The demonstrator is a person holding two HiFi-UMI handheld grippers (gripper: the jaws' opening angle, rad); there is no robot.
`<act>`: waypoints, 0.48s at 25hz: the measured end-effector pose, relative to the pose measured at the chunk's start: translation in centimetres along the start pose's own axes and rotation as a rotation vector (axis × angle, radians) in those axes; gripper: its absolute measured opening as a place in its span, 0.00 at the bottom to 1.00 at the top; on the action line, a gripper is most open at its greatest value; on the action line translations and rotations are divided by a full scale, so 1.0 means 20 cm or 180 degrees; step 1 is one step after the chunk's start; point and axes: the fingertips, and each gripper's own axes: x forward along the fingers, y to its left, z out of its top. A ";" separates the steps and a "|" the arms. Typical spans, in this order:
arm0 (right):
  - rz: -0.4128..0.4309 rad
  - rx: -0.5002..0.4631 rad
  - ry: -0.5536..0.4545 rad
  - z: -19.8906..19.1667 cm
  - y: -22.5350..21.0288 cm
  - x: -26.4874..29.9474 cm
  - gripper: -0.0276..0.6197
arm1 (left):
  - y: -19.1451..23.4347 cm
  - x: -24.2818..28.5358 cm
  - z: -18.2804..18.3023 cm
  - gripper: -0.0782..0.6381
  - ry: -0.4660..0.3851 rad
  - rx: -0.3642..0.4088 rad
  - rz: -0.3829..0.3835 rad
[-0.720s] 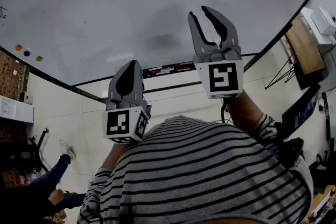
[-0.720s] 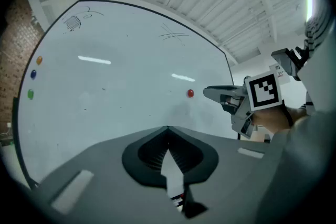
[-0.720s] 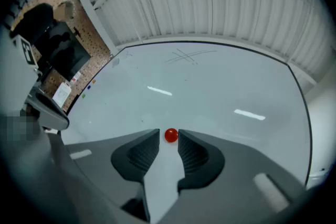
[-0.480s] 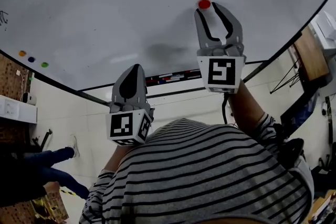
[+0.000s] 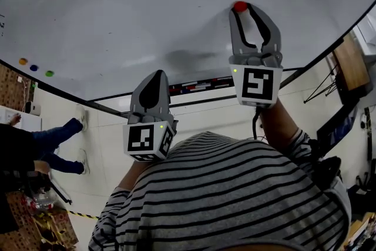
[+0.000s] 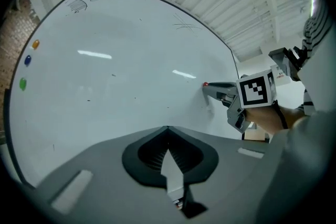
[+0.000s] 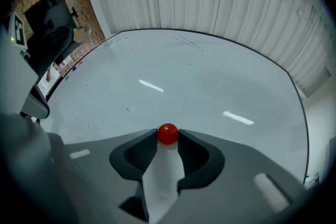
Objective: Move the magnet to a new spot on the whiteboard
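Note:
A small red magnet [image 5: 239, 6] sticks to the whiteboard [image 5: 117, 9]. My right gripper [image 5: 245, 7] is held up against the board, and the magnet sits just between its fingertips. In the right gripper view the magnet [image 7: 168, 134] fills the gap at the tips of the right gripper [image 7: 168, 137], whose jaws stand as wide as before, so I read them as open. The left gripper [image 5: 154, 74] hangs lower and to the left, off the board, jaws shut on nothing. From the left gripper view [image 6: 168, 128] I see the right gripper [image 6: 211, 87] touching the board at the magnet [image 6: 206, 84].
Three small coloured magnets [image 5: 34, 67] sit at the board's far left edge. A marker tray [image 5: 194, 86] runs under the board. A person's legs [image 5: 53, 138] show at the lower left, and a wooden desk [image 5: 351, 64] stands at the right.
My right gripper has moved up and right to the board, and its tips have come around the red magnet. The left gripper has stayed about where it was.

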 end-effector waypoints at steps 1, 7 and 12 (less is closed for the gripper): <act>0.0022 0.0119 0.0020 -0.01 0.00 -0.01 0.23 | -0.01 0.00 0.00 0.13 -0.0005 0.0001 -0.0011; 0.0204 0.0863 -0.0036 0.03 -0.04 -0.24 0.23 | -0.10 -0.02 -0.01 0.13 -0.0032 0.0019 -0.0008; 0.0470 0.1149 0.0064 0.02 -0.05 -0.52 0.23 | -0.25 -0.11 -0.01 0.13 -0.0093 0.0042 0.0007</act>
